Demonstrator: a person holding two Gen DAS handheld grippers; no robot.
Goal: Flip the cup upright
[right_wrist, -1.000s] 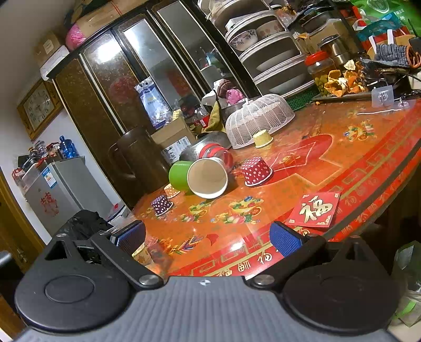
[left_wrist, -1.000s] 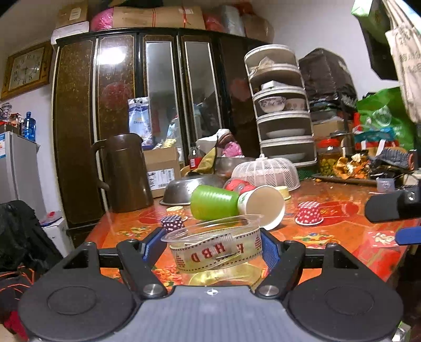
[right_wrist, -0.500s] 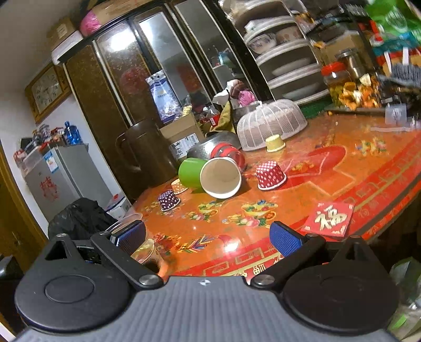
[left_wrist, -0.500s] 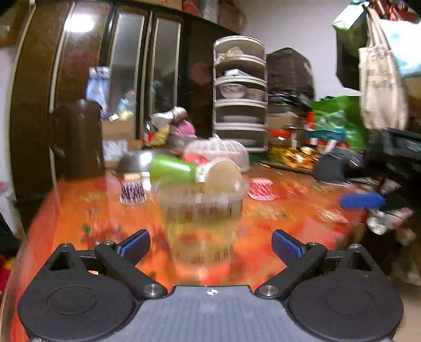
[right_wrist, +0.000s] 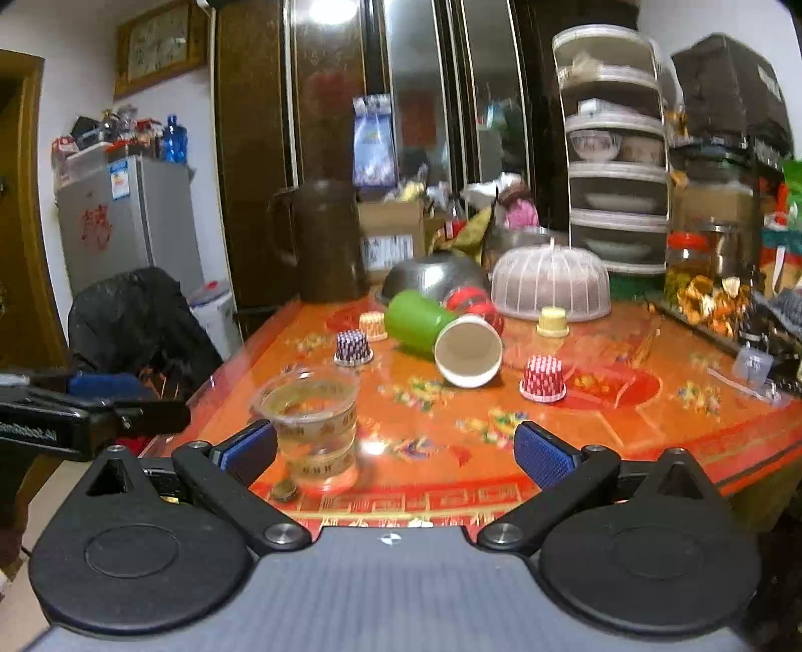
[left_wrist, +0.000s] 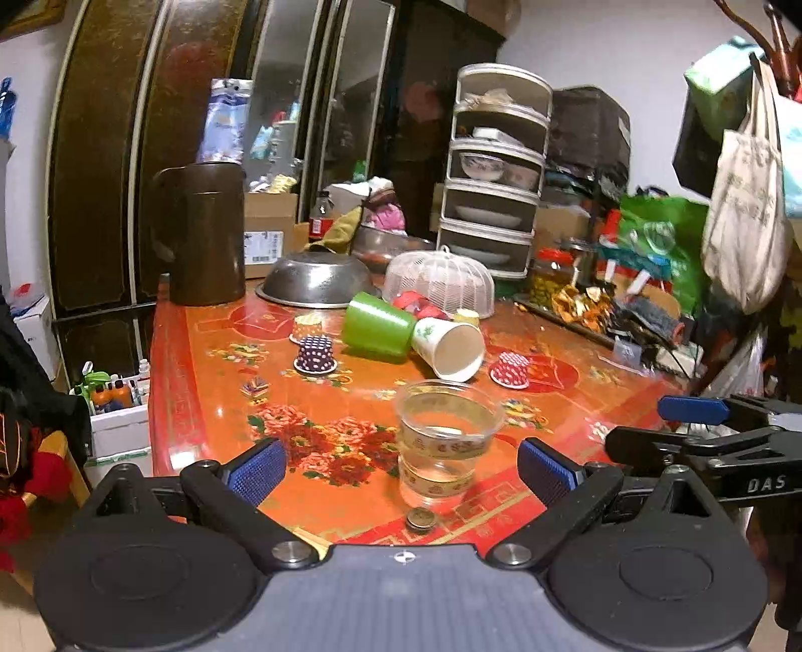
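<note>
Clear cup now released, upright on near counter edge between wide-open, empty left tongs; right tongs likewise open, empty; flip judged complete.

Clear cup with gold-patterned bands; green cup; red floral table.

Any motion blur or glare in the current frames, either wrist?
Left wrist: mostly sharp, clear plastic cup crisp, soft only at the right edge; sheen on the glossy table. Right wrist: smeared throughout, cup edges soft, lamp glare on the cabinet.
</note>
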